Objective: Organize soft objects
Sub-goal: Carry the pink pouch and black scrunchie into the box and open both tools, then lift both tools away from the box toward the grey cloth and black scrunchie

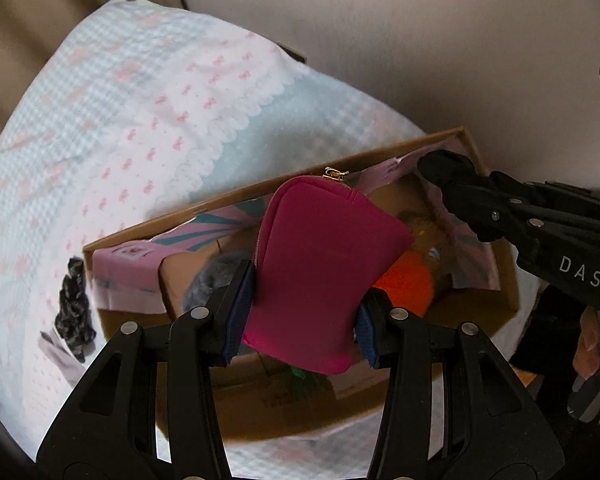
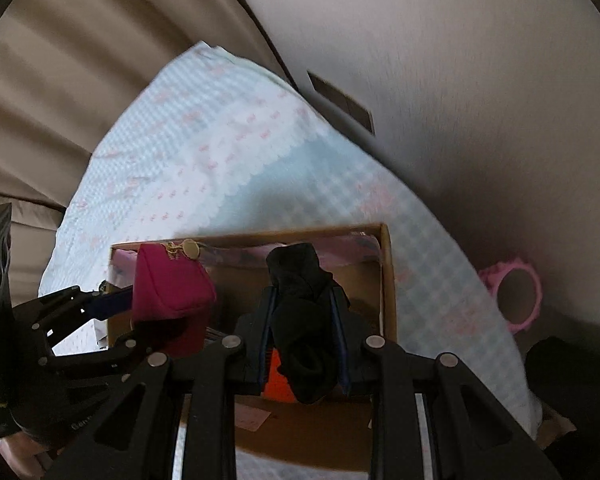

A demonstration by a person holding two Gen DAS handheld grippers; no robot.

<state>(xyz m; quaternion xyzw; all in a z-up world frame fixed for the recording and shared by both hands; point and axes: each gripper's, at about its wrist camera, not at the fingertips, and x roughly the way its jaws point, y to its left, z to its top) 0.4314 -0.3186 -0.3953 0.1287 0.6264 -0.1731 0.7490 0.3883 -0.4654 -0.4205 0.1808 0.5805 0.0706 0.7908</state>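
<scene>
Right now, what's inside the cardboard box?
Inside the cardboard box I see something orange and something grey and fluffy. The pink pouch held above hides the rest.

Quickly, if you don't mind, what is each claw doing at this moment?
Left claw: closed on the pink pouch, above the cardboard box.
Right claw: closed on the black cloth, over the same box.
</scene>
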